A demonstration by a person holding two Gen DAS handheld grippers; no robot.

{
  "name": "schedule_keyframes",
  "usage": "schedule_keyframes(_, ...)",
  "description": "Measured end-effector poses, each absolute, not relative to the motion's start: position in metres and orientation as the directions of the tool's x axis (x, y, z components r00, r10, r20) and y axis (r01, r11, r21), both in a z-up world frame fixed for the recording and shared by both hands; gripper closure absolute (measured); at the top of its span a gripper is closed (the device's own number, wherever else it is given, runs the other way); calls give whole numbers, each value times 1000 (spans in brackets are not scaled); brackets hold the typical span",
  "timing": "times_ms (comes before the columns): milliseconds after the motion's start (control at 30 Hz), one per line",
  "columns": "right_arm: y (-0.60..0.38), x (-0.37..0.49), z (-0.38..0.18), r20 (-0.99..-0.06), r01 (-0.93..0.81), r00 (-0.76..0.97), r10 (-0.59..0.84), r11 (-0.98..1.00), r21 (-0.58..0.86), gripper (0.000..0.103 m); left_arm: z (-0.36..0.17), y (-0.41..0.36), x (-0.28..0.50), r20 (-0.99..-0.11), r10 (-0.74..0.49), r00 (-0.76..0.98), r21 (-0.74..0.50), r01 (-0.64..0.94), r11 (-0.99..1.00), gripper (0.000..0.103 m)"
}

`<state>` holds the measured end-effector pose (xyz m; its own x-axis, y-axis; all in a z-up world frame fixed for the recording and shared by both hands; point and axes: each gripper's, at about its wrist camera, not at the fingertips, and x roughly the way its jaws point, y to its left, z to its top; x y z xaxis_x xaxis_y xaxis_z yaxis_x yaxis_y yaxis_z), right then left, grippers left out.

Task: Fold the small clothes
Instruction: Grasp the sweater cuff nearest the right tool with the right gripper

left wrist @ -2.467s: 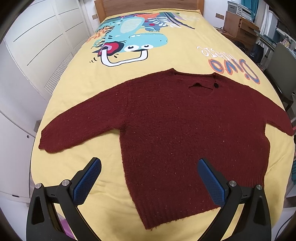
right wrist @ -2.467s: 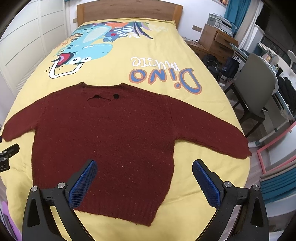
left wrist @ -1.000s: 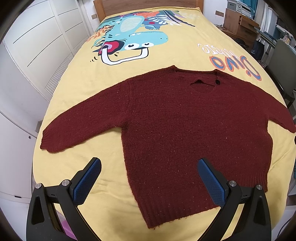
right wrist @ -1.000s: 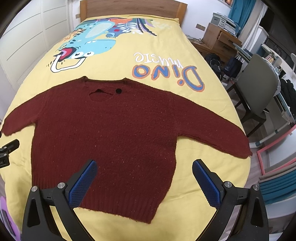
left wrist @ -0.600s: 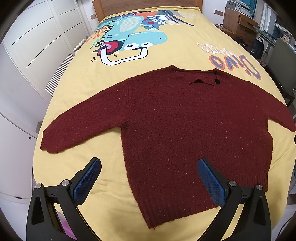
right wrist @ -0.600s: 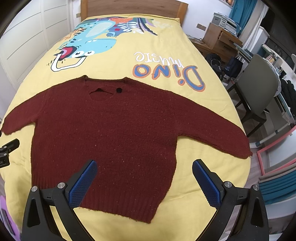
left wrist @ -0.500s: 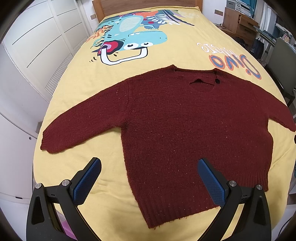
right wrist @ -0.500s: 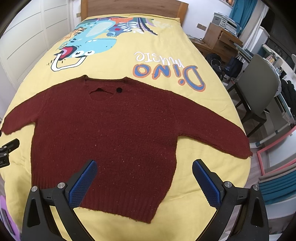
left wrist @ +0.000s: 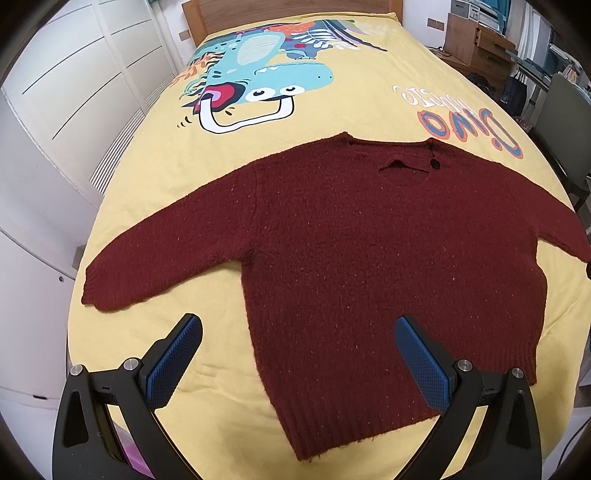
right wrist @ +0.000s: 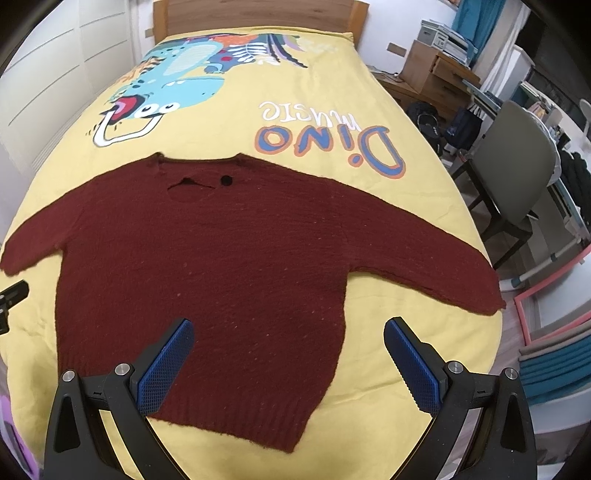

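Note:
A small dark red knitted sweater (left wrist: 369,251) lies flat and face up on the yellow bedspread (left wrist: 369,107), both sleeves spread out, neckline toward the headboard. It also shows in the right wrist view (right wrist: 229,266). My left gripper (left wrist: 297,332) is open and empty, held above the sweater's lower left hem. My right gripper (right wrist: 288,332) is open and empty, held above the sweater's lower right hem. Part of the left gripper's frame (right wrist: 11,295) shows at the left edge of the right wrist view.
The yellow bedspread (right wrist: 295,74) has a dinosaur print and "Dino music" lettering. A wooden headboard (right wrist: 258,14) is at the far end. White wardrobe doors (left wrist: 74,110) stand left of the bed. A grey chair (right wrist: 517,177) and a wooden cabinet (right wrist: 436,70) stand on the right.
Almost nothing has changed. Both grippers have stayed open above the hem; the views have drifted only slightly.

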<state>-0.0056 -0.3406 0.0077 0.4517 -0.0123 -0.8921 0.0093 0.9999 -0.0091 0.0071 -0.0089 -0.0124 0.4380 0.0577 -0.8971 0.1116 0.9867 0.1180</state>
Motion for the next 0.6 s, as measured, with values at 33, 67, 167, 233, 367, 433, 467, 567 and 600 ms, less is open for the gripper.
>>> schedule_keyframes(33,-347,-3,5,-891,17,454,-13,1000,-6,1,-12,-9,9,-897,58,438,119,112,987,1)
schedule_keyframes(67,-354,-1,3,-888,25,459,-12,1000,-1,1,-13,-10,12,-897,57,438,119,114,986,1)
schedule_keyframes(167,-386,9,-9,-882,72,471,-3,997,36,1,-15,-11,23,-898,60,436,124,120,985,1)
schedule_keyframes(233,-411,15,-20,-878,120,478,10,990,76,1,-18,-11,33,-897,62,437,128,124,984,1)
schedule_keyframes(367,-481,33,-54,-890,268,455,36,947,175,1,-28,-12,51,-901,56,430,128,140,982,1)
schedule_keyframes(433,-517,41,-76,-900,350,435,9,920,178,1,-34,-13,60,-905,54,422,124,140,982,1)
schedule_keyframes(467,-532,44,-84,-904,387,428,-12,906,171,1,-38,-13,66,-910,51,412,118,140,983,1)
schedule_keyframes(567,-578,52,-116,-925,503,371,-81,855,127,1,-51,-16,78,-922,48,385,109,138,984,1)
schedule_keyframes(600,-592,53,-127,-930,533,358,-85,836,129,1,-55,-17,81,-925,49,378,109,139,984,1)
